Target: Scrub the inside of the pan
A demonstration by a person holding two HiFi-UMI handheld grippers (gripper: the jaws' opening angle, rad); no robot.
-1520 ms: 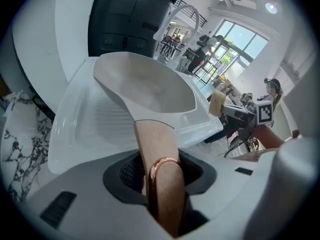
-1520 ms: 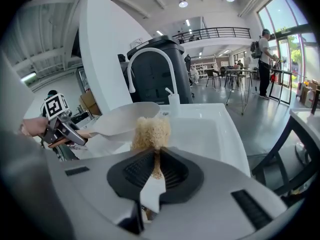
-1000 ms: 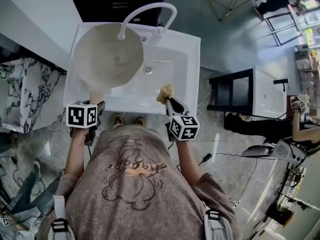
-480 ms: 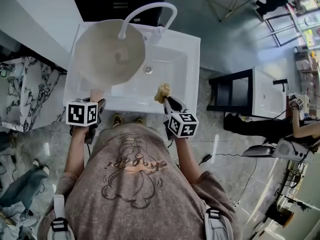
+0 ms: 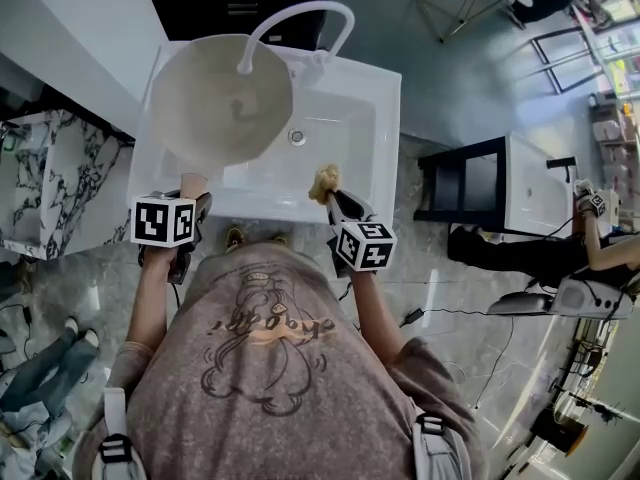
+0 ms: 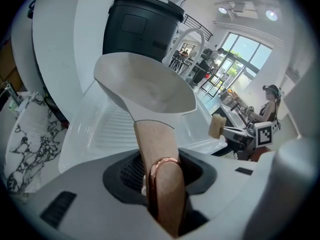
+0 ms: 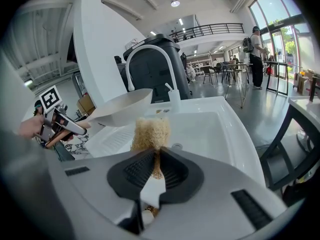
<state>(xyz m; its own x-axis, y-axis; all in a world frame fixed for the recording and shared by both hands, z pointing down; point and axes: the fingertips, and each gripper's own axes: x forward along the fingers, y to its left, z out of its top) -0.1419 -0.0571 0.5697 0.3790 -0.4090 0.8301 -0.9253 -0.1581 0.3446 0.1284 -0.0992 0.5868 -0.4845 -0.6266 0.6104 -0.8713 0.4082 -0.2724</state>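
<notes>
A pale cream pan [image 5: 220, 98] hangs tilted over the left part of the white sink [image 5: 385, 118], under the faucet. Its wooden handle [image 6: 157, 159] runs back into my left gripper [image 5: 190, 200], which is shut on it. My right gripper [image 5: 328, 190] is shut on a tan scrub sponge [image 5: 324, 180] held over the sink's front rim, right of the pan and apart from it. In the right gripper view the sponge [image 7: 149, 133] stands up between the jaws, with the pan [image 7: 122, 111] off to the left. The left gripper view shows the pan's inside [image 6: 150, 91] and the sponge [image 6: 217, 126] at right.
A curved white faucet [image 5: 300, 23] arches over the sink, and the drain [image 5: 297, 137] lies in the basin. A marble-patterned counter [image 5: 50, 183] stands at left, a black and white cabinet [image 5: 490, 183] at right. Another person [image 5: 600, 248] stands far right.
The pan has edged slightly up and away in my left gripper. The right gripper with the sponge has stayed nearly in place at the sink's front rim.
</notes>
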